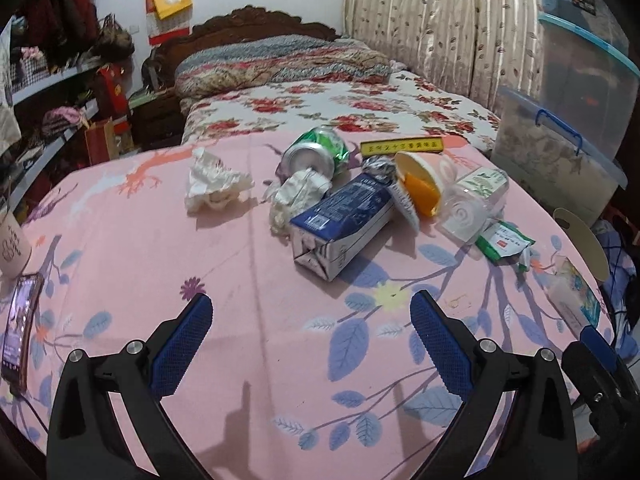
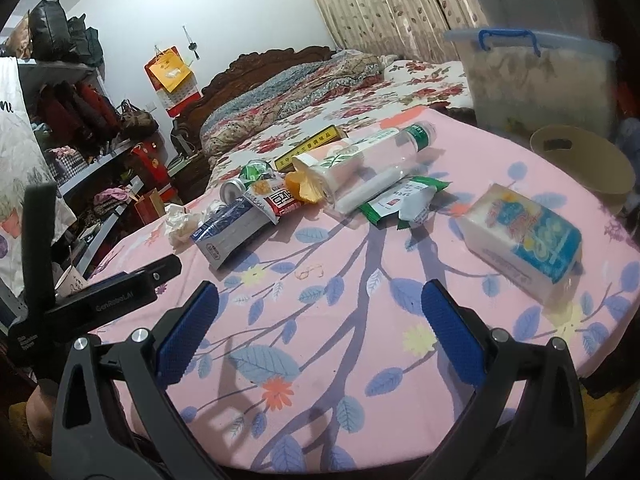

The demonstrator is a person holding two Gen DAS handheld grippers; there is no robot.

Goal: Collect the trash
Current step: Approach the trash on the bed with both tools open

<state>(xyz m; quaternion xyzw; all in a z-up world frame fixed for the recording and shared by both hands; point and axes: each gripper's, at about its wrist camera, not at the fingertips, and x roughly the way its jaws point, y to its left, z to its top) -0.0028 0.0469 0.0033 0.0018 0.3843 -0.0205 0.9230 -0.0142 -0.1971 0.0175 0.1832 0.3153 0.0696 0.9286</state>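
A heap of trash lies on the pink floral tablecloth (image 1: 256,320): a blue milk carton (image 1: 340,224), a crushed green can (image 1: 316,152), crumpled tissues (image 1: 216,184), a cup with orange peel (image 1: 424,184), a clear plastic bottle (image 1: 472,200) and a green wrapper (image 1: 506,242). The same carton (image 2: 228,232), bottle (image 2: 380,164) and wrapper (image 2: 400,200) show in the right wrist view. My left gripper (image 1: 311,316) is open and empty, short of the carton. My right gripper (image 2: 320,304) is open and empty, nearer the table edge.
A beige waste bin (image 2: 588,164) stands off the table's right side. A tissue pack (image 2: 528,236) lies at right. A phone (image 1: 20,324) and a mug (image 1: 12,244) sit at the left edge. A bed and a clear storage box (image 1: 560,152) lie beyond.
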